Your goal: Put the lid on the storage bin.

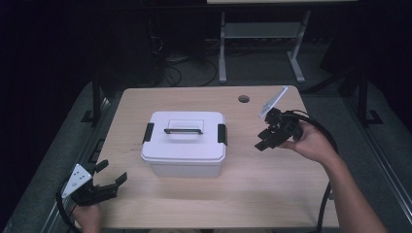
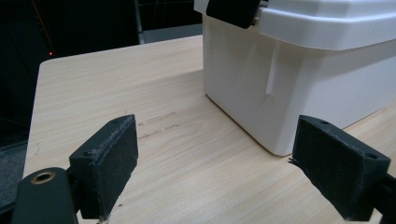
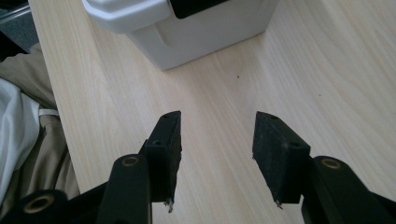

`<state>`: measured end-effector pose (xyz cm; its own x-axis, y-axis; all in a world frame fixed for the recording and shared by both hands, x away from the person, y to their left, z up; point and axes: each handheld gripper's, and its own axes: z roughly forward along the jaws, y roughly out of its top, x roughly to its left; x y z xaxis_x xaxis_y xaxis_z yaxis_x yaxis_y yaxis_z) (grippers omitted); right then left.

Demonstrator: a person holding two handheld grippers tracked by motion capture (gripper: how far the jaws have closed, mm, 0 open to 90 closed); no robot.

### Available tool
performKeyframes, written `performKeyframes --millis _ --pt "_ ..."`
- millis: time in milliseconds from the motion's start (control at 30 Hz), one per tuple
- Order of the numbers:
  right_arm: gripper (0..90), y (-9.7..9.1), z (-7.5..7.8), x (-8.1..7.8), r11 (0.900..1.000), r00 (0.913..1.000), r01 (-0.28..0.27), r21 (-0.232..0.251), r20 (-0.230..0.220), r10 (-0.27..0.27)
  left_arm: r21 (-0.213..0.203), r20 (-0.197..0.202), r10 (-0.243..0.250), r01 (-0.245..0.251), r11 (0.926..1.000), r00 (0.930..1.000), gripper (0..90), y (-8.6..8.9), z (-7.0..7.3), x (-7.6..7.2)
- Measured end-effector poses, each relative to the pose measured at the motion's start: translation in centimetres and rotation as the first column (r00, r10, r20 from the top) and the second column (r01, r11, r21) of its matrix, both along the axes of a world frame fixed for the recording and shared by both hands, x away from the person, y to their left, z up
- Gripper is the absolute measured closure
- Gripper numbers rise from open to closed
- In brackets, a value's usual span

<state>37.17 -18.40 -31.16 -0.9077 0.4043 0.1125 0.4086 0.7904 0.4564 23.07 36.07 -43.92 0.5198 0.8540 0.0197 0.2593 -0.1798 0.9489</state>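
White plastic box (image 1: 184,143) sat latched, so we aimed the half-open, empty right gripper (image 1: 264,141) squarely at its right clasp (image 1: 222,134) (left gripper (image 1: 111,175) waited wide, empty).

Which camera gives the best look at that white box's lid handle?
The high view: it looks down on the whole box and the handle lying across its lid. The left gripper view catches a box corner and wall, the right gripper view a lower corner; neither shows the handle.
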Motion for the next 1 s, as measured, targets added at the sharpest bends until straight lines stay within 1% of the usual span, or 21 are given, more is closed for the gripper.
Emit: performKeyframes --millis 33,133,300,467,500,600,633,733,1000 --pt "51.5 0.0 0.0 0.0 1.0000 1.0000 0.000 0.000 0.000 0.000 0.000 0.000 0.000 0.000 1.0000 1.0000 13.4 0.0 0.0 0.0" --pt "51.2 -0.5 -0.8 -0.1 0.9999 0.9998 0.012 0.004 -0.013 -0.012 0.000 -0.001 0.001 -0.001 1.0000 1.0000 13.4 0.0 0.0 0.0" --pt "51.0 -0.9 -1.5 -0.2 0.9997 0.9995 0.021 0.007 -0.023 -0.021 0.001 -0.001 -0.001 0.001 1.0000 1.0000 13.4 0.0 0.0 0.0" --pt "50.5 -1.4 -2.3 -0.4 0.9996 0.9992 0.028 0.006 -0.030 -0.028 0.001 -0.001 0.000 0.000 1.0000 1.0000 13.4 0.0 0.0 0.0" --pt "50.5 -1.5 -2.6 -0.5 0.9995 0.9990 0.029 0.008 -0.033 -0.029 0.001 -0.001 0.000 0.000 1.0000 1.0000 13.4 0.0 0.0 0.0" --pt "50.1 -1.7 -2.9 -0.6 0.9995 0.9990 0.031 0.011 -0.034 -0.030 0.000 -0.002 0.000 0.000 1.0000 1.0000 13.4 -0.1 0.0 0.0" --pt "49.7 -1.8 -3.3 -0.6 0.9993 0.9985 0.036 0.010 -0.042 -0.036 0.000 -0.002 -0.001 0.001 1.0000 1.0000 13.4 -0.1 0.0 0.0" --pt "49.6 -2.1 -3.8 -0.8 0.9990 0.9979 0.044 0.006 -0.049 -0.043 0.001 -0.004 -0.001 0.001 1.0000 1.0000 13.4 -0.1 -0.1 0.0" --pt "48.9 -2.9 -4.7 -1.1 0.9980 0.9965 0.061 0.017 -0.058 -0.060 0.000 -0.006 0.001 -0.001 1.0000 1.0000 13.4 -0.1 -0.1 0.1"
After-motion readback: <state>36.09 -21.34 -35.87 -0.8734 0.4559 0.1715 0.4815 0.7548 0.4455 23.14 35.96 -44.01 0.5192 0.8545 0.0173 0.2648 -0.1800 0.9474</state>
